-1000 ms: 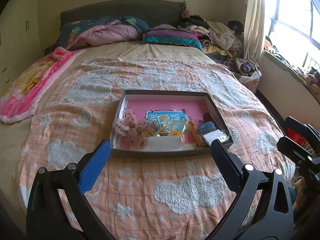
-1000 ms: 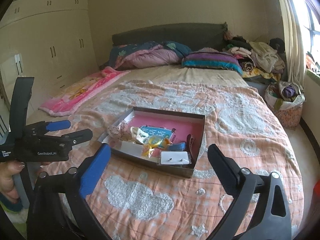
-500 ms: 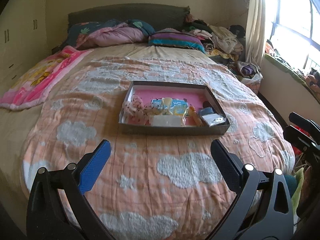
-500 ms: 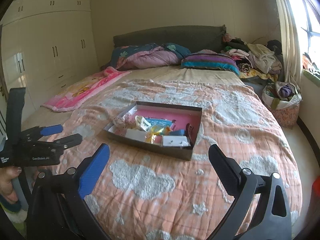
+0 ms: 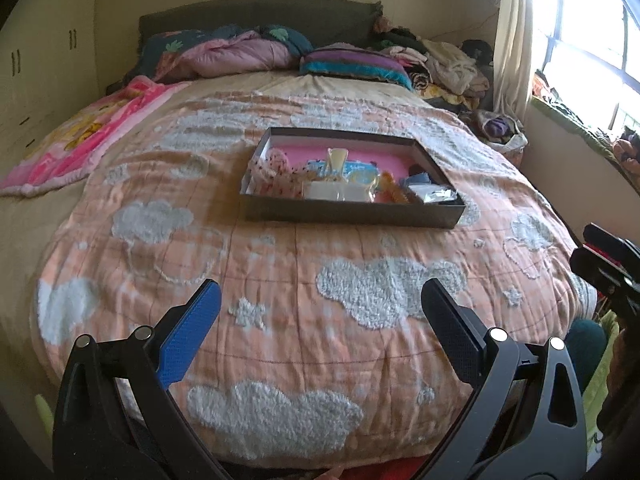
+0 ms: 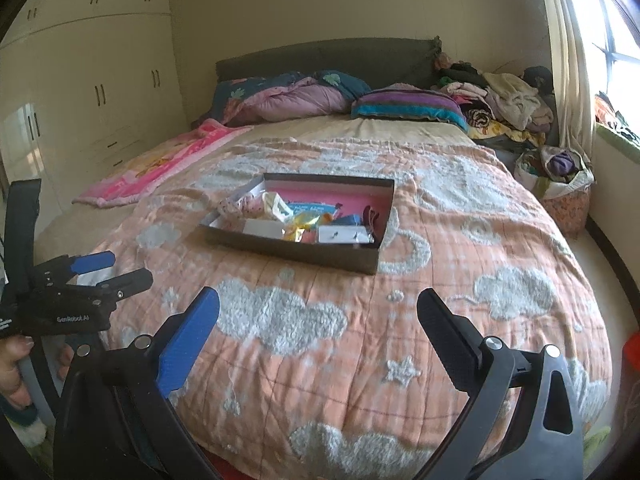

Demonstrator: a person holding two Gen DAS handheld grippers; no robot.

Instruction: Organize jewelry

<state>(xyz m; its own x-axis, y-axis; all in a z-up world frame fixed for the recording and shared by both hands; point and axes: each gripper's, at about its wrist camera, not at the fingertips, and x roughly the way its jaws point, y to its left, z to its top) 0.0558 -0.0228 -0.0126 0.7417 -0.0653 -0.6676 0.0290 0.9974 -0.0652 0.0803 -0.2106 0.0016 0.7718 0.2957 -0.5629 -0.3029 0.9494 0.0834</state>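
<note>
White lettering reading "GenRobot.AI" stands on the black body of the left gripper (image 6: 110, 272), seen at the near left of the right wrist view. Nothing else is legible.

Right gripper (image 6: 318, 312): filled the bottom of the frame, jaws spread wide with nothing between them, over the near end of the quilt.
Left gripper (image 6: 120, 270): sat at the left edge, jaws parted with a gap, held by a hand (image 6: 14, 364) in the lower left corner.
Quilt (image 6: 460, 280): peach with white clouds, covered the bed across the middle of the frame.
Box (image 6: 298, 220): dark, shallow, pink-lined, lay on the quilt at centre, well apart from both grippers.
Box contents: white card with earrings (image 6: 344, 235) near the front wall; yellow packets (image 6: 300, 226) mid-box; dotted fabric piece (image 6: 236, 206) at its left end.
Wardrobe (image 6: 100, 92): cream, upper left.
Pillows (image 6: 340, 98): upper centre, against a dark headboard.
</note>
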